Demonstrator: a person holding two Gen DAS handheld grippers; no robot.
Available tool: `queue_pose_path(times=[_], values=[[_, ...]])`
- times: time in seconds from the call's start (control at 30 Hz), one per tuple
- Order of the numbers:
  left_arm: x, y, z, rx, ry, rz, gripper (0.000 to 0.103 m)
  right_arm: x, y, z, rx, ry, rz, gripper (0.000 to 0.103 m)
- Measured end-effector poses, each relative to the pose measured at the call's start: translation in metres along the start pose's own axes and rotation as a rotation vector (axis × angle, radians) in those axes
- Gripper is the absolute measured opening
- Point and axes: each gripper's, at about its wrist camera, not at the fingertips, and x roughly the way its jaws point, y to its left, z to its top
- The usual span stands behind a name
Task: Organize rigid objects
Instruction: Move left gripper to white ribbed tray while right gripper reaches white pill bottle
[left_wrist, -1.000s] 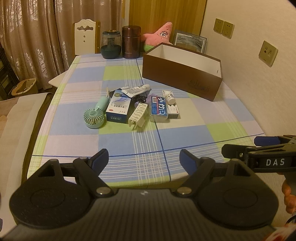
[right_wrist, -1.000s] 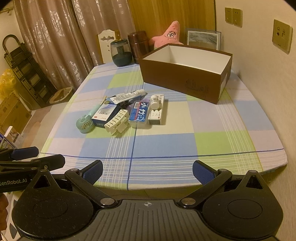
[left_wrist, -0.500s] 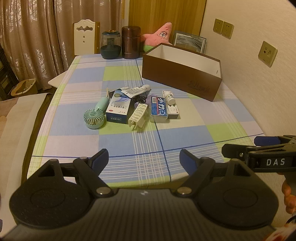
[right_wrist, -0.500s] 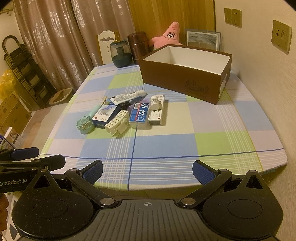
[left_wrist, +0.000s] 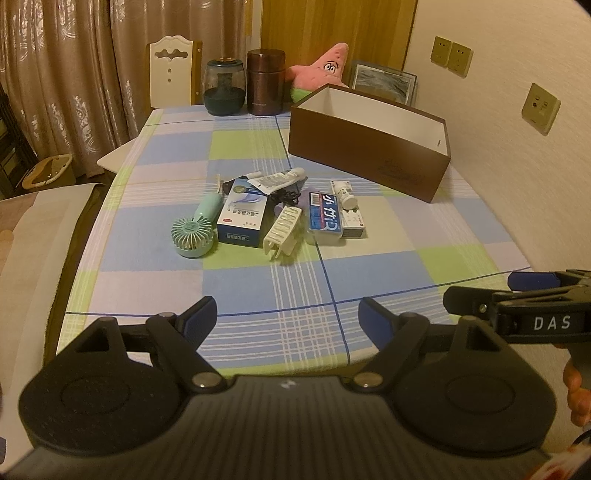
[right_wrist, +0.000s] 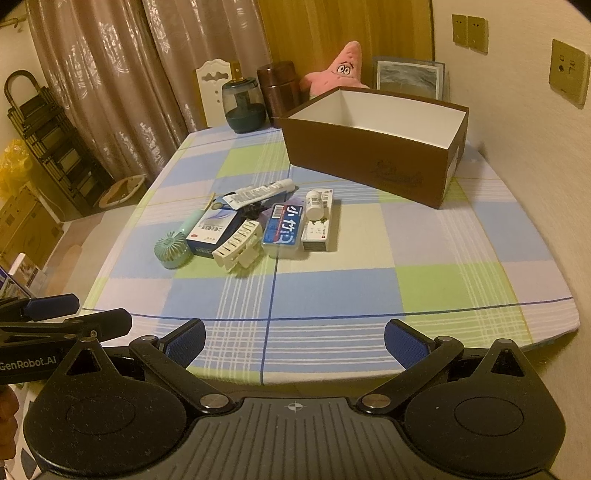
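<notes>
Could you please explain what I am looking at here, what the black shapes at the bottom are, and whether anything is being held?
These are two views of one moment, each from a camera mounted on a handheld gripper and looking forward along its two fingers. There is no robot arm; a person holds one gripper in each hand.

The black shapes with blue pads are those tools: the left gripper in the left view, the right gripper in the right view. Each also shows at the edge of the other's picture. Both are open and hold nothing, hovering at the near edge of the table.

On the checked cloth lies a small pile: a green fan, a blue box, a tube, a white clip, a blue case and a small white bottle. Behind it stands an open brown box; no contents are visible inside.
</notes>
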Motion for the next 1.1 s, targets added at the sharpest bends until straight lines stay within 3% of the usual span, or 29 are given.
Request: queue_pose_path(times=[0.47,0.67,1.1], values=[[0.024,0.028,0.011,-0.009,0.012,-0.017,0.083,0.023,0.001,0.013,0.049,0.006,0.027,0.103],[0.035,0.046,0.017,0.002,0.012,-0.016,0.083,0.034,0.003,0.019,0.074,0.002,0.044,0.095],[0.068,0.067,0.027,0.024,0.019,-0.028,0.081,0.054,-0.005,0.021,0.137,-0.007,0.049,0.094]])
